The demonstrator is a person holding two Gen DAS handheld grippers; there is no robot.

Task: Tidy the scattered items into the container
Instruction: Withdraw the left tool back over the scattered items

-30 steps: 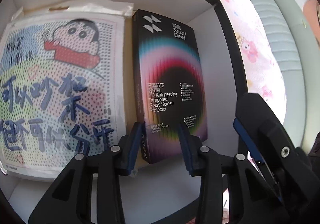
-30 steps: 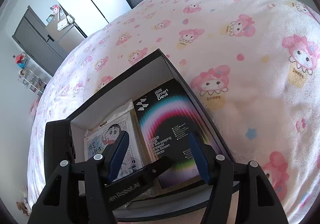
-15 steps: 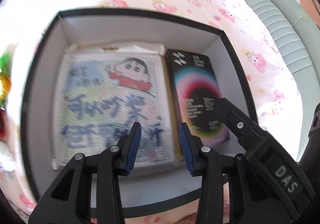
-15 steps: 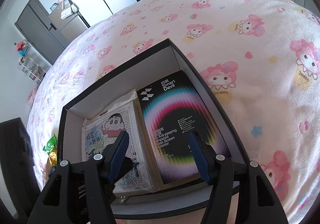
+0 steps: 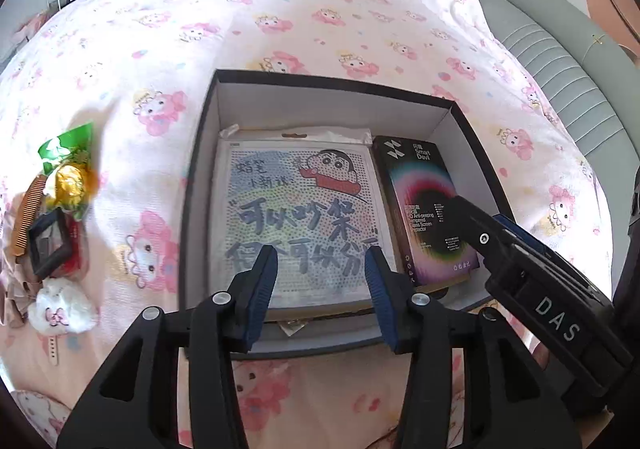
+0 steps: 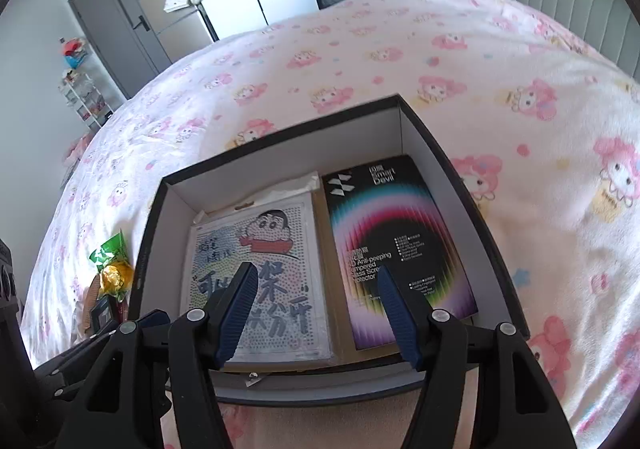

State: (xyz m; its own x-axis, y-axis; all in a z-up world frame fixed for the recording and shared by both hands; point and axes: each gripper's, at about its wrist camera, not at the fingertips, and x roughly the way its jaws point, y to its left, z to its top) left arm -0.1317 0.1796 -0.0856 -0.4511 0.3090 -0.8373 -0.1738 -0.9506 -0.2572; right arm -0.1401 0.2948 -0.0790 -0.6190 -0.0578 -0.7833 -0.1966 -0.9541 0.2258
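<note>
A black box with white inner walls [image 5: 332, 107] [image 6: 288, 153] lies open on the bed. In it lie a cartoon bead-art packet [image 5: 296, 217] [image 6: 256, 273] and, to its right, a black screen protector box [image 5: 424, 205] [image 6: 392, 245]. My left gripper [image 5: 320, 265] is open and empty above the box's near edge. My right gripper [image 6: 316, 285] is open and empty above the box; its body also shows in the left wrist view [image 5: 532, 281]. Scattered items lie left of the box: a green and gold snack packet [image 5: 68, 165] [image 6: 112, 265], a comb [image 5: 24, 217], a small black frame [image 5: 50, 241] and a white plush piece [image 5: 60, 309].
The pink cartoon-print blanket [image 5: 320, 29] covers the bed around the box. A grey padded headboard [image 5: 560, 61] runs along the right. A grey door [image 6: 116, 25] and shelves [image 6: 84, 97] stand beyond the bed.
My left gripper has pulled back and up out of the box, leaving the screen protector box lying inside. The right gripper has risen a little. The scattered items have come into view.
</note>
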